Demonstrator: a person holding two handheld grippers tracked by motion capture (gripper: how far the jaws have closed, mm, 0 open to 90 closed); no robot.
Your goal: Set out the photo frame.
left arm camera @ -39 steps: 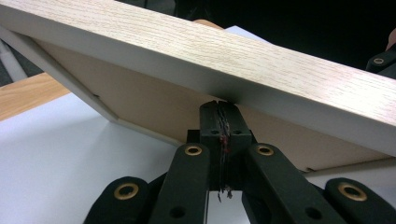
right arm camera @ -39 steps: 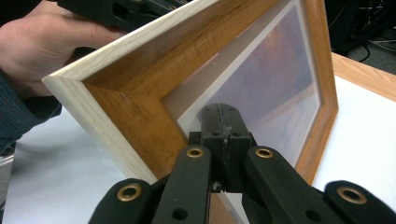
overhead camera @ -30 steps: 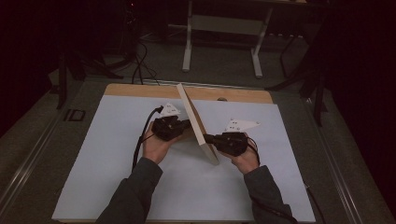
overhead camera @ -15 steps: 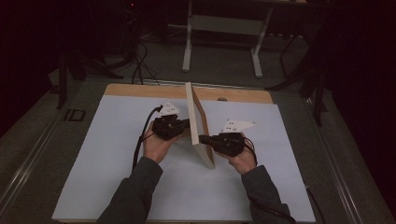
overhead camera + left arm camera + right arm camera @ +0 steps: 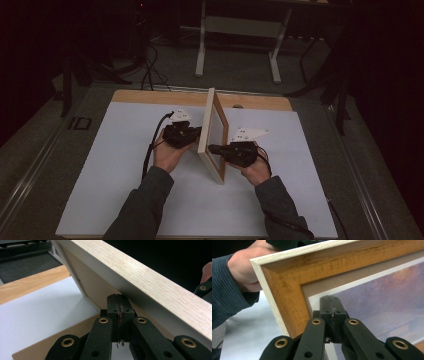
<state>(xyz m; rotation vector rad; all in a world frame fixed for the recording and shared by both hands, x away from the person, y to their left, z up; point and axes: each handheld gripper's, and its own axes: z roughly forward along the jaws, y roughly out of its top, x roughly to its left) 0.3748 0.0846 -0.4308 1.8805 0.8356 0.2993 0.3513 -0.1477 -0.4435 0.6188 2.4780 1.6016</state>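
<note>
The frame (image 5: 212, 135) stands on edge mid-tabletop (image 5: 100, 190), propped between two clenched claws: left claw (image 5: 196, 134) at 9 o'clock against its back, right claw (image 5: 214, 148) at 3 o'clock against the picture face. Stiff wood, probably glazed, so fragile; hold the rails.

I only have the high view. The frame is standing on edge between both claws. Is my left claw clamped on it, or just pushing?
Observer: Just pushing, it seems. The left claw is shut, with its tip against the brown backing board of the frame.
Operator: And the right claw?
Observer: The right claw is shut as well, with its tip at the front face, near a lower corner.
Operator: Which side carries the picture?
Observer: The right claw's side. The picture is a purple, cloudy scene.
</note>
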